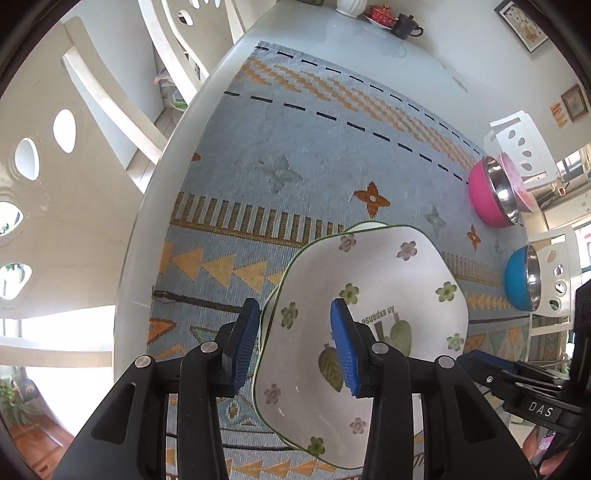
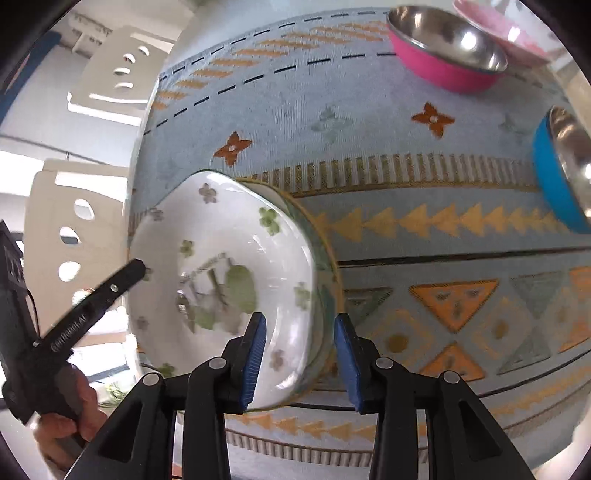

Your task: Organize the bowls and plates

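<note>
1. Where daylight falls from the windows, a white table [image 1: 177,155] is seen covered by a blue patterned cloth [image 1: 314,155] with orange triangles and dashed lines; white chairs [image 1: 110,96] are ranged around it.
2. A white flowered dish [image 1: 373,280] with a green rim is shown near the cloth's edge, seated in a second dish [image 2: 325,266] of which only the rim is visible beneath it.
3. A pink bowl [image 2: 443,55] with a steel lining is pictured at the far side of the cloth, with a pink plate [image 2: 502,29] just behind it.
4. A blue bowl [image 2: 557,177], also steel-lined, is placed on the cloth's striped band, apart from the pink one.
5. The left gripper [image 1: 295,343] is held steeply downward with its blue pads straddling the flowered dish's rim; the pads are set apart, one outside and one inside, and neither is seen pressing on the rim.
6. The right gripper [image 2: 300,358] is likewise pointed down over the opposite rim, its jaws parted, a gap being visible beside each pad.
7. A person's hand [image 2: 70,417] is glimpsed on the left gripper's handle.
8. A dark mug [image 1: 406,26] and a small red item on a saucer are set at the table's far end.
</note>
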Available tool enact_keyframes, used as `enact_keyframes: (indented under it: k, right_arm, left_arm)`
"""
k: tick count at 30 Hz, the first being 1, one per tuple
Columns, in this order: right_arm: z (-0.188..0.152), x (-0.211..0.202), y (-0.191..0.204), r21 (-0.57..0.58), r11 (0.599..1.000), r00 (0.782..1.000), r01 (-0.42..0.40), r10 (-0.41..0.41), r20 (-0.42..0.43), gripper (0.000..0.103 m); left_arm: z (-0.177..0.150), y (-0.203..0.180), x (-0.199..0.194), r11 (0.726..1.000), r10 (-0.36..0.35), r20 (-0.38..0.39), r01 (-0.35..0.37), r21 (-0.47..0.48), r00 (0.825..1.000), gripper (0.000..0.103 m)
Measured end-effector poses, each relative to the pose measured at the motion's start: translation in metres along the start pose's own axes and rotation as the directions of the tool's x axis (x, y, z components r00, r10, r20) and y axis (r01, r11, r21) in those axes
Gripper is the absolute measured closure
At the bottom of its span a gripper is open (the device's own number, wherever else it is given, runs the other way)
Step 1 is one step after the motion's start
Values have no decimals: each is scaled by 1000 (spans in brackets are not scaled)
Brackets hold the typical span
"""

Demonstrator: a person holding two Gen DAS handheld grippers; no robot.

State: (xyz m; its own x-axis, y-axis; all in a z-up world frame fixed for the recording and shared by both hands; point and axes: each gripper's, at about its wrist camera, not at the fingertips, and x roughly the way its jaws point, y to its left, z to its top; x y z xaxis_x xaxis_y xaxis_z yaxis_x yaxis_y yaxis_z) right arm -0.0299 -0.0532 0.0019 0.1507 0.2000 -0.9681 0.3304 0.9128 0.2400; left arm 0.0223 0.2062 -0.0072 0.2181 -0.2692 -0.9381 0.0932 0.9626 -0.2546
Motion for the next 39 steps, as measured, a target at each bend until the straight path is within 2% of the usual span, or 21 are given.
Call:
enact_keyframes:
  k: [2,5,9,12,21,25,29,39]
  right_arm:
    - [0,3,-2,8,1000,999,-28,28,-19,66]
    - [-2,7,-4,11,1000,1000,-5,5,-27,66]
    - [-2,12,-6,23,1000,999,-17,18,-40,66]
    - [-2,12,-8,33,999,999,-19,20,-41,66]
    - [0,-1,-31,61,998,999,-29,31,-35,66]
    - [7,3,-45,34,999,997,-34,36,-74,66]
    - [8,-5,-62,-6,998,993,-63,63,-97,66]
    - [18,-33,-149,-8,994,990,-109,108,-95,64]
  left_arm:
    - [2,1,-2,1000,3,5,-3,0,1000,66]
    - [5,4,-4,1000,9,5,-9,1,1000,66]
    - [8,7,-1,999,41,-11,-41,-14,999,66]
    - [9,6,-2,999,26,-7,-26,-20,1000,66]
    - [17,-27,-15,998,70,1,-70,-9,998,66]
    - [17,-57,-16,998,62,27,-62,-15,998,65]
    - [14,-93,-9,999,34,21,-34,-26,999,65]
    - [6,-206,35,998,-50,-27,51,45,998,65]
